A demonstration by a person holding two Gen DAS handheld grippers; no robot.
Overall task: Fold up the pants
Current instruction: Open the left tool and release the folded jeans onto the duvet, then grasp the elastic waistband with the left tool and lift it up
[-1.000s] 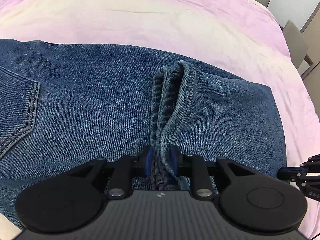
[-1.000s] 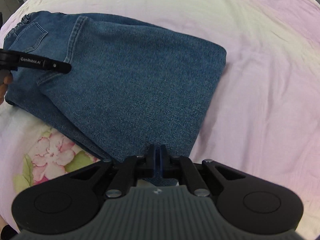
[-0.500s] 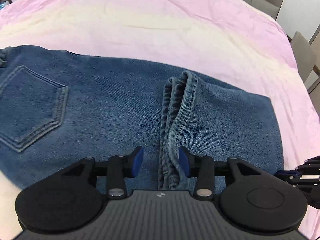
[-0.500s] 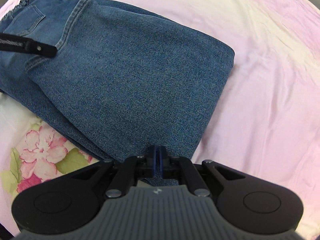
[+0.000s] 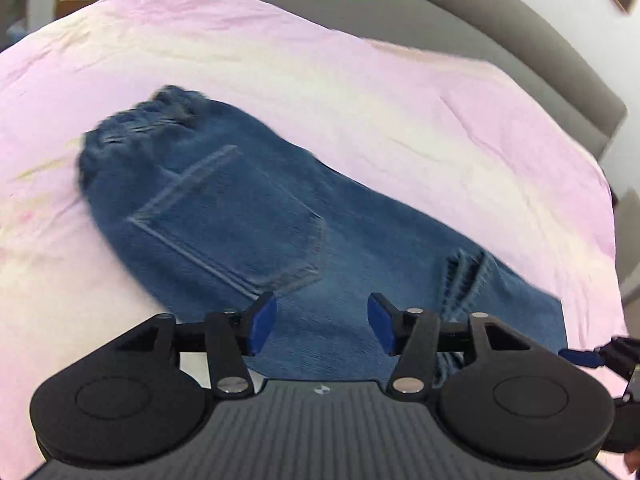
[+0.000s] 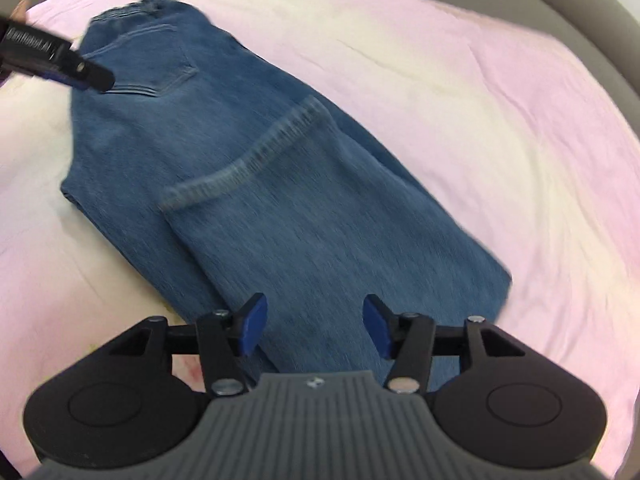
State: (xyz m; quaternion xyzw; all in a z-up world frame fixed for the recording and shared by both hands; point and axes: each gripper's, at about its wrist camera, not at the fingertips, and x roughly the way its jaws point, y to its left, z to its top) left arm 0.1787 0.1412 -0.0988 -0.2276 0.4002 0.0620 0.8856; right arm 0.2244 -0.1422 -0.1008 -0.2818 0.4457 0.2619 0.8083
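1. Pants (image 6: 248,184) — blue jeans — lie folded on the pink bed sheet (image 6: 460,92), with the leg ends laid back over the upper part.
2. The hem (image 6: 248,160) now rests flat across the middle of the jeans; a second ago it was pinched up in a bunch.
3. The left hand-held gripper (image 5: 320,326) had that bunch squeezed between its blue pads. Its jaws have just been opening, and now they stand wide apart with nothing between them.
4. The right hand-held gripper (image 6: 314,326) was closed tight at the near edge of the jeans. Its jaws have just been opening too — they stand apart and hold nothing.
5. Both views now show much more of the jeans than before: the back pocket (image 5: 236,216) and the crinkly waistband (image 5: 160,116) are in plain sight.
6. The flower print seen on the sheet earlier is mostly out of sight now.
7. Both pictures are blurry.
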